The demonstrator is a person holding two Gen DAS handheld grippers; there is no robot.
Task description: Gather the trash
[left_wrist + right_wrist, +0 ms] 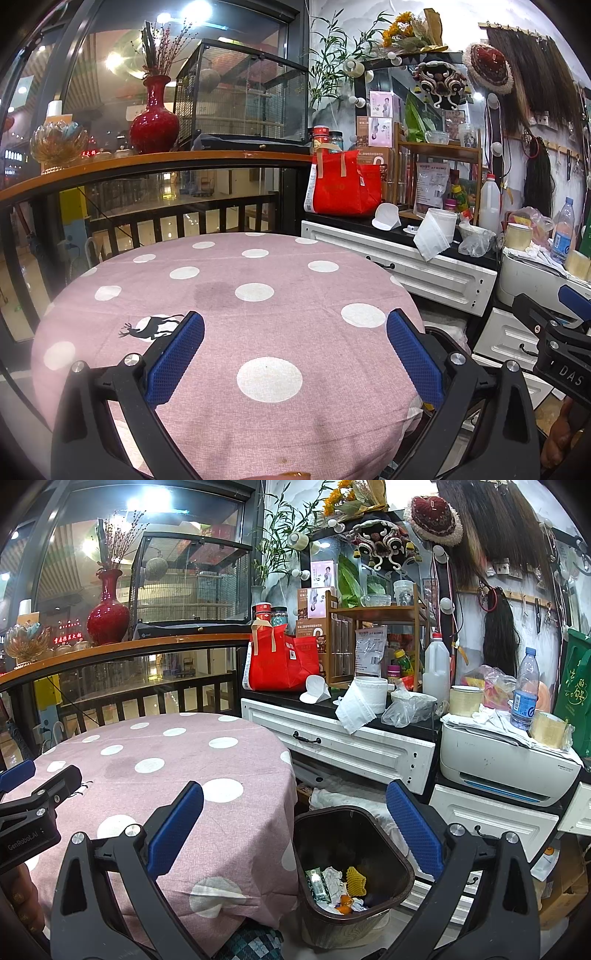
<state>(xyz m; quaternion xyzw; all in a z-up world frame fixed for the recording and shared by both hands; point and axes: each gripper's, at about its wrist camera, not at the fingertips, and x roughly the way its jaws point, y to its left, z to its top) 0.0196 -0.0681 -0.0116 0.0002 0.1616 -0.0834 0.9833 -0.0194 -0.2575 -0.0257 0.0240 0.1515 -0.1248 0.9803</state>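
A dark brown trash bin (400, 864) stands on the floor beside the round table (229, 849), which wears a pink cloth with white dots (258, 332). Inside the bin lie a crumpled white tissue (332, 880), a yellow wrapper (355, 880), a green packet (318, 884) and orange bits (345, 904). My right gripper (295, 830) hangs open above the bin and the table's edge, holding nothing. Over the tabletop my left gripper (295, 354) is open too, with nothing between its blue pads (177, 358). Each gripper shows at the edge of the other's view.
A white cabinet (362, 746) behind the bin carries a red bag (280, 661), a tissue roll (365, 699), a plastic bag (406, 709) and bottles. A white printer (509, 771) sits to the right. A wooden railing (147, 162) with a red vase (155, 118) runs behind the table.
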